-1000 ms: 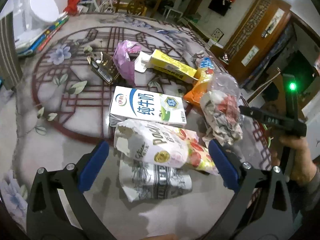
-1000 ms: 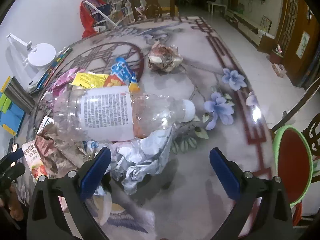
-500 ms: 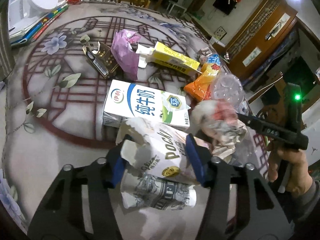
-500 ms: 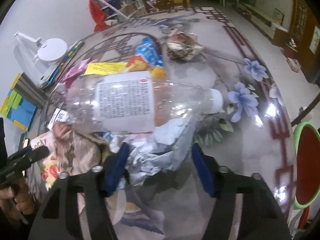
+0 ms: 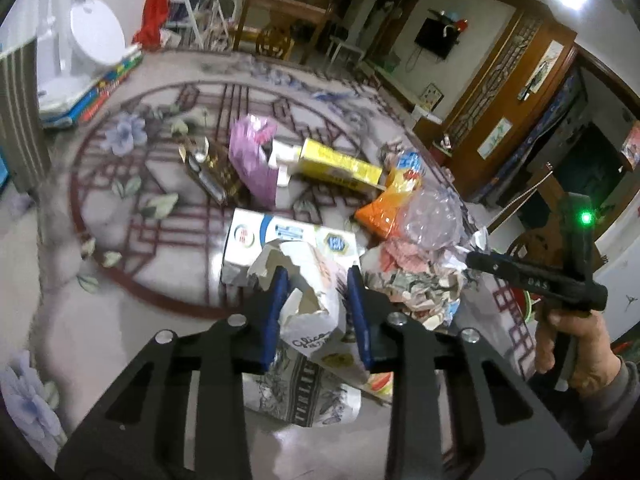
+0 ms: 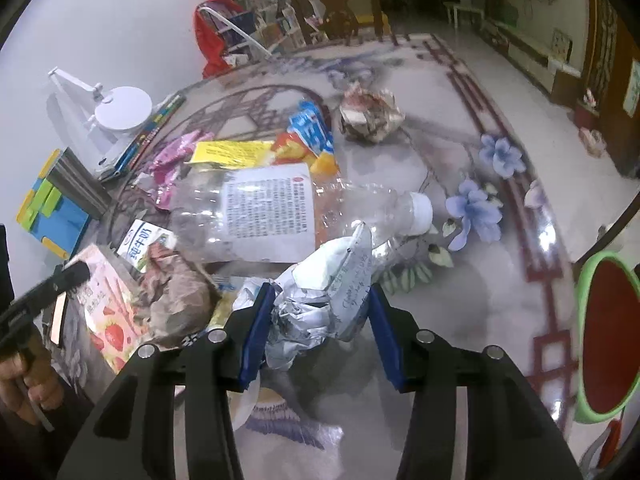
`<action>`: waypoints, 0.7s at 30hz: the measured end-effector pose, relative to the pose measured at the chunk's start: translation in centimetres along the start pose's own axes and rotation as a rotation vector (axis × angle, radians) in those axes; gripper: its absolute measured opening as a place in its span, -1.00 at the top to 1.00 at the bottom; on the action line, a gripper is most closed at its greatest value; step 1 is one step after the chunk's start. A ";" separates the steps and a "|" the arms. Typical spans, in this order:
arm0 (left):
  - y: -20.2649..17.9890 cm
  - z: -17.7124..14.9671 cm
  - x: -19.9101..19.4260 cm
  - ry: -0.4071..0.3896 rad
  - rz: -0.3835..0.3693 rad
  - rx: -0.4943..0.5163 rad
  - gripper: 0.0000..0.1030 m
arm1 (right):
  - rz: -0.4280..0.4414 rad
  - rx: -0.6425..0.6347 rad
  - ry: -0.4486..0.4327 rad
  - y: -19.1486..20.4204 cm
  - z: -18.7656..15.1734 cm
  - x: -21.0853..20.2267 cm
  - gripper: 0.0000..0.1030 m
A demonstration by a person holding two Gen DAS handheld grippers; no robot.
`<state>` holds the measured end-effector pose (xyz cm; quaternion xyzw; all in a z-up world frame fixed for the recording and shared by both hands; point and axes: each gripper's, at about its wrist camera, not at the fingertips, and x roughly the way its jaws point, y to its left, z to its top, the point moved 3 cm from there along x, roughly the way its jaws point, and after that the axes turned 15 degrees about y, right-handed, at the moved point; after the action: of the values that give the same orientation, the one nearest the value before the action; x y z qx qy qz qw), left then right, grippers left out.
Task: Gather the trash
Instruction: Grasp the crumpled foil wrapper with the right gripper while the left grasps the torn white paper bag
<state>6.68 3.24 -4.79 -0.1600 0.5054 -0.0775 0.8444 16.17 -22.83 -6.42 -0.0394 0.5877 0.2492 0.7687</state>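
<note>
Right gripper (image 6: 320, 328) clamps crumpled paper (image 6: 320, 304) at lower centre. Plastic bottle (image 6: 280, 212) lies just above. Paper ball (image 6: 370, 116) sits upper centre.

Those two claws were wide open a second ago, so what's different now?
Both closed. The left claw shut on the torn snack bag; the right claw shut on the crumpled white paper below the plastic bottle. Each piece looks tugged up a little. The milk carton, yellow box and the rest of the heap stayed put.
</note>
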 end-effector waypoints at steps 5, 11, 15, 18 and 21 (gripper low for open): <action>-0.8 0.3 -1.0 -0.039 0.015 0.020 0.50 | -0.033 -0.021 -0.043 0.2 -0.4 -1.5 0.11; -2.8 0.7 -2.8 -0.110 0.059 0.091 0.53 | -0.025 -0.011 -0.076 -0.4 -0.7 -2.7 0.11; -4.5 1.0 -3.8 -0.148 0.074 0.140 0.54 | -0.019 -0.001 -0.093 -1.1 -1.1 -3.5 0.11; -5.3 1.2 -4.3 -0.157 0.080 0.158 0.54 | -0.010 0.004 -0.113 -1.4 -1.3 -4.3 0.11; -6.1 1.3 -5.0 -0.173 0.107 0.184 0.54 | -0.002 0.003 -0.130 -1.4 -1.6 -5.0 0.11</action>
<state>5.65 -0.77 2.03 -0.0605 0.4292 -0.0641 0.8989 14.48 -26.32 -2.64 -0.0225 0.5369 0.2498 0.8055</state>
